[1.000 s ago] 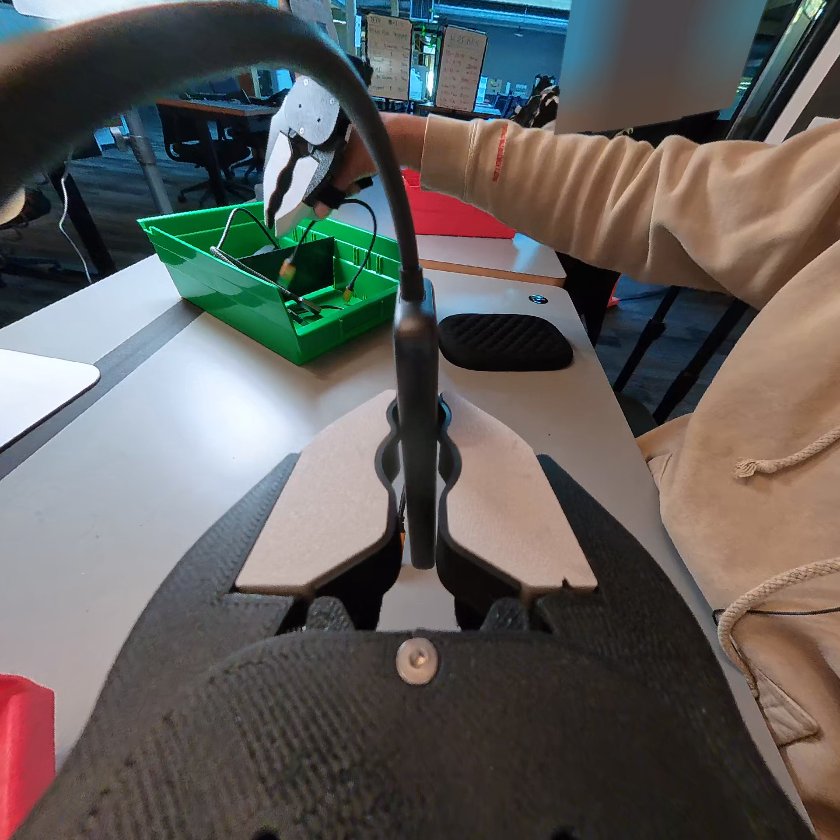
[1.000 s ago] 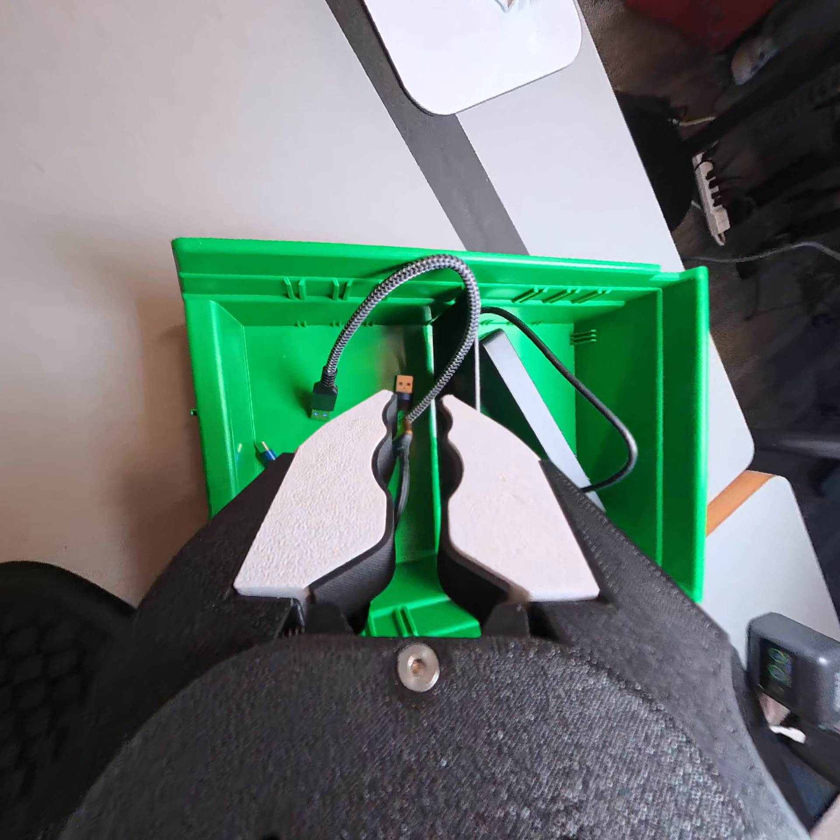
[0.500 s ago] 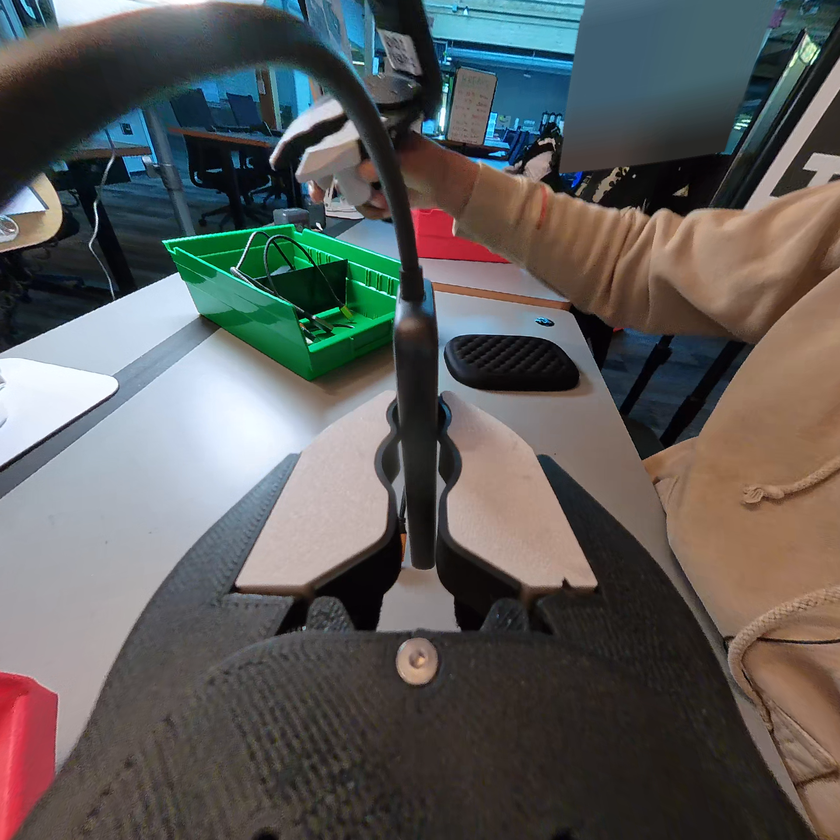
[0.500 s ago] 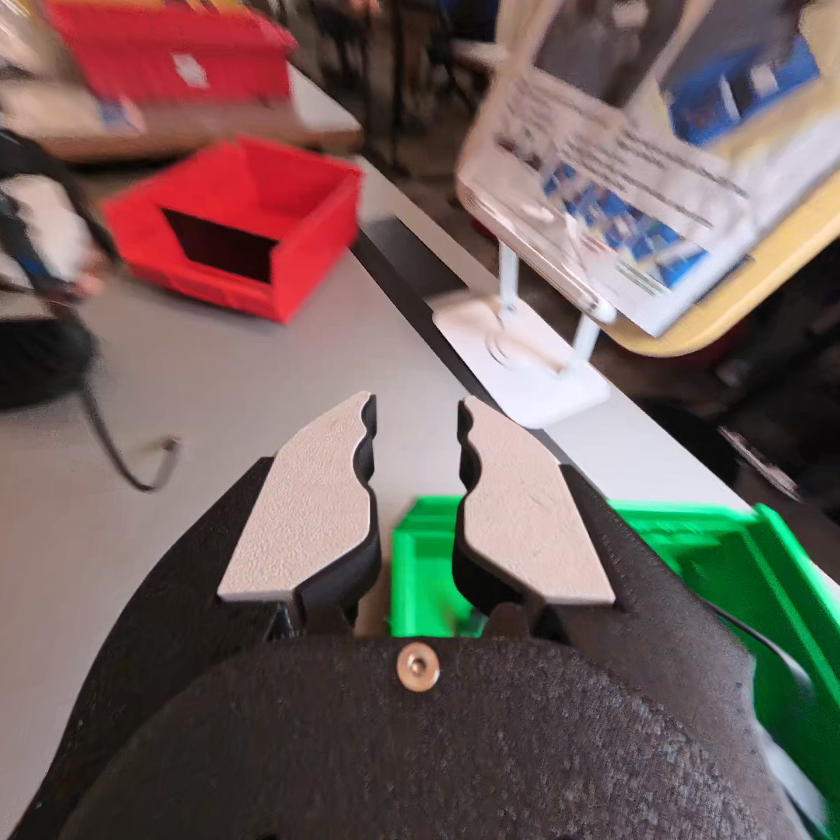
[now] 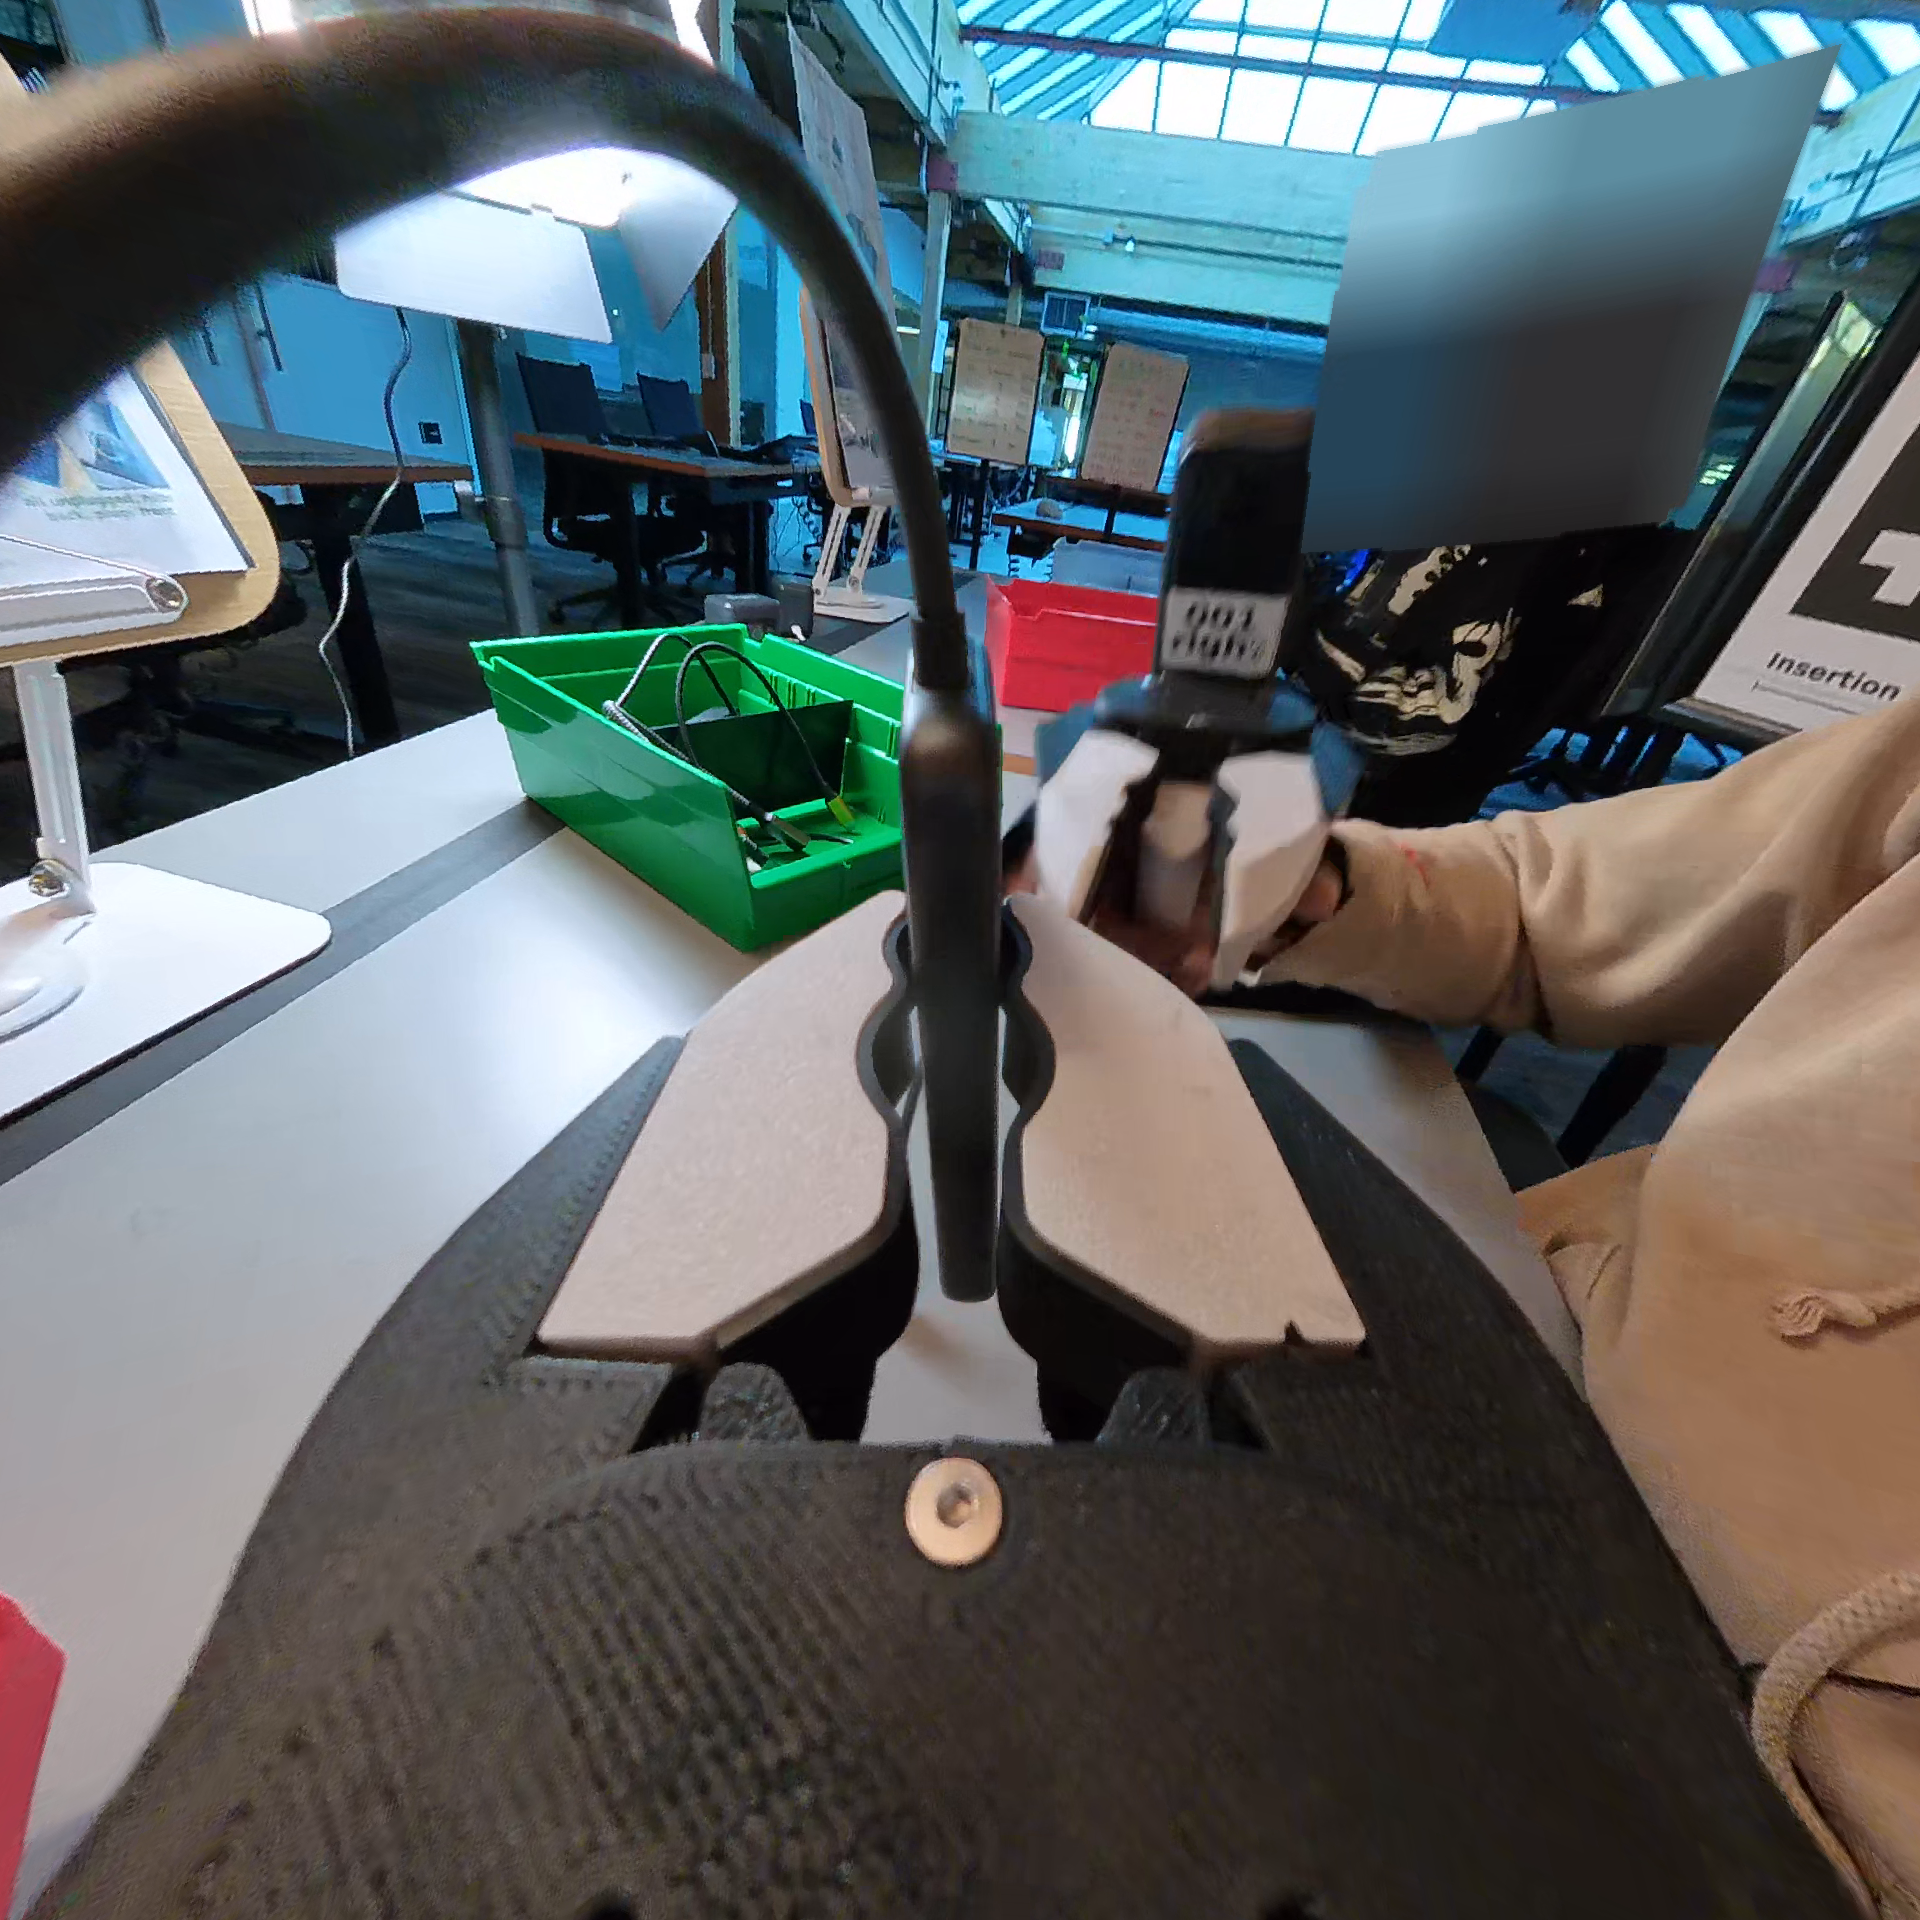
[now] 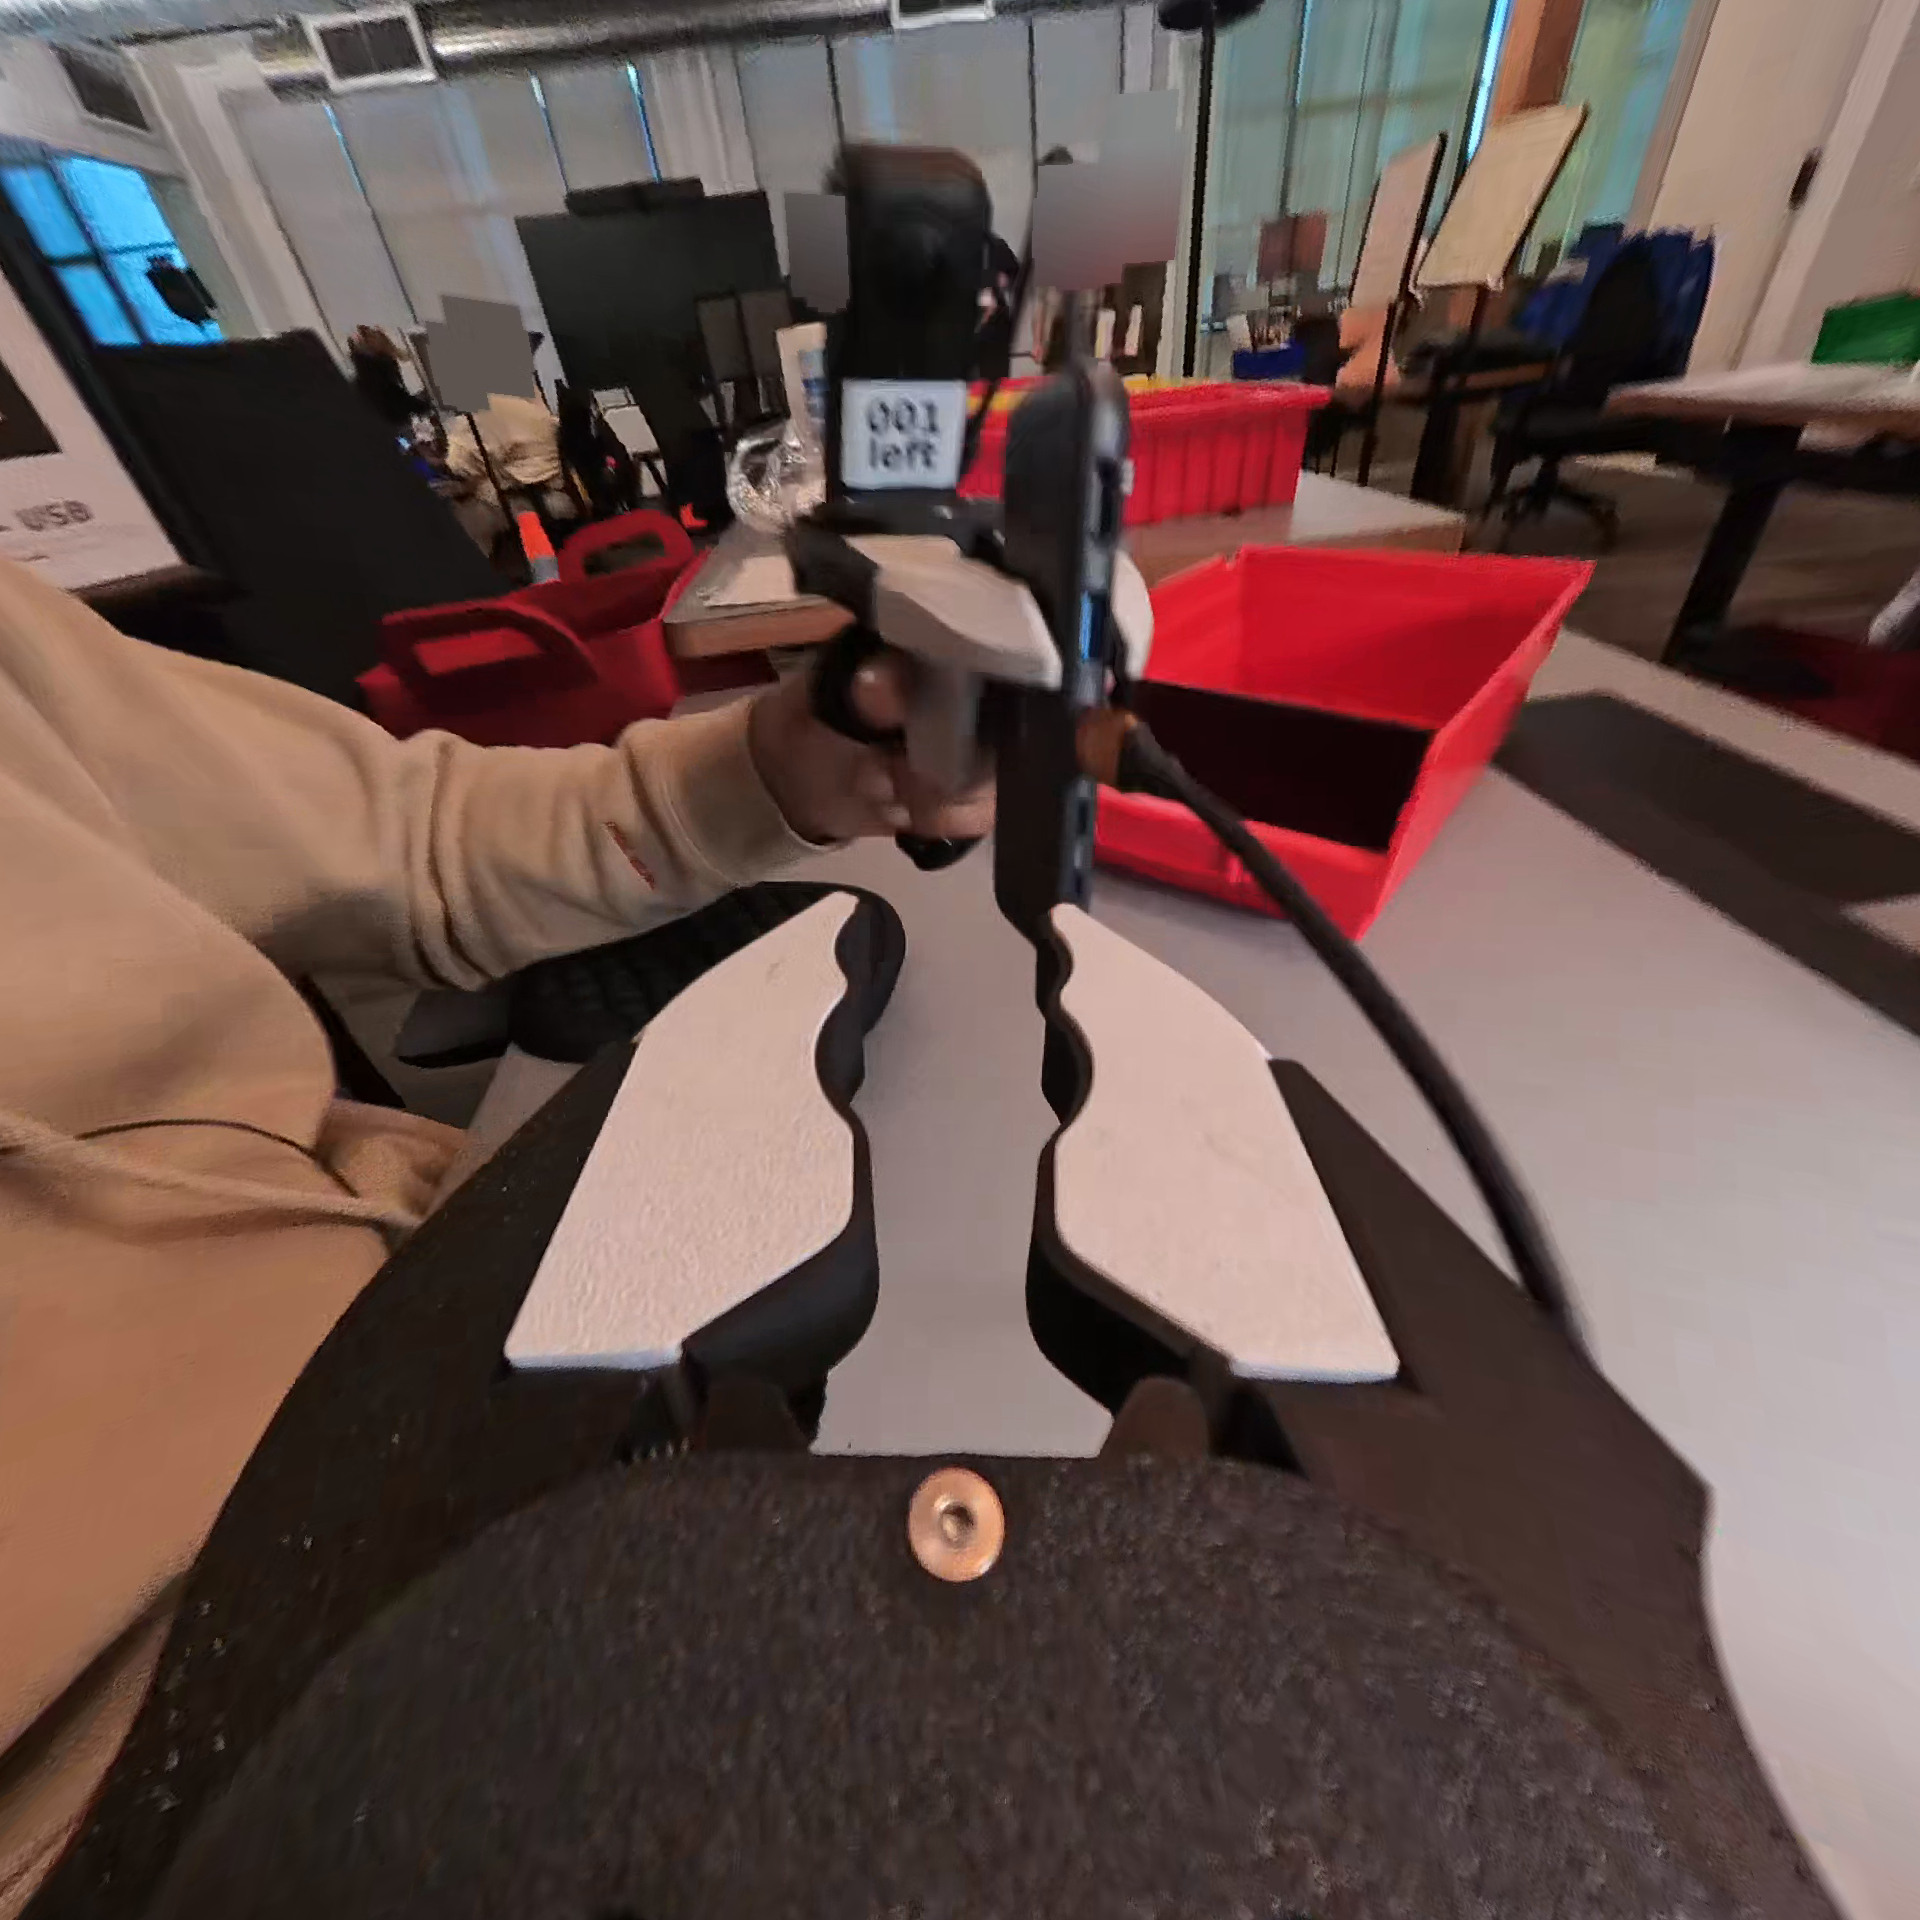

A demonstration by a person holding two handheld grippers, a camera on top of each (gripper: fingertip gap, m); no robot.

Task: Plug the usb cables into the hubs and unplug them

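Left gripper (image 5: 954,1039) clamped on upright USB hub (image 5: 951,935), right gripper (image 6: 956,935) agape, empty: risks twisting hub askew when unplugging black cable (image 6: 1299,935).

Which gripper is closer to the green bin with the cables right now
Probably the left, narrowly. The left gripper, shut on the USB hub, sits just in front of the green bin; the open right gripper hovers off to the bin's right side, empty.

Hub (image 5: 951,997) upright between my left tool (image 5: 953,940) fingers, above the desk (image 5: 312,1143). Bin (image 5: 665,800) ahead-left, cables (image 5: 717,717) in it. Right tool (image 5: 1174,831) just right, facing mine.
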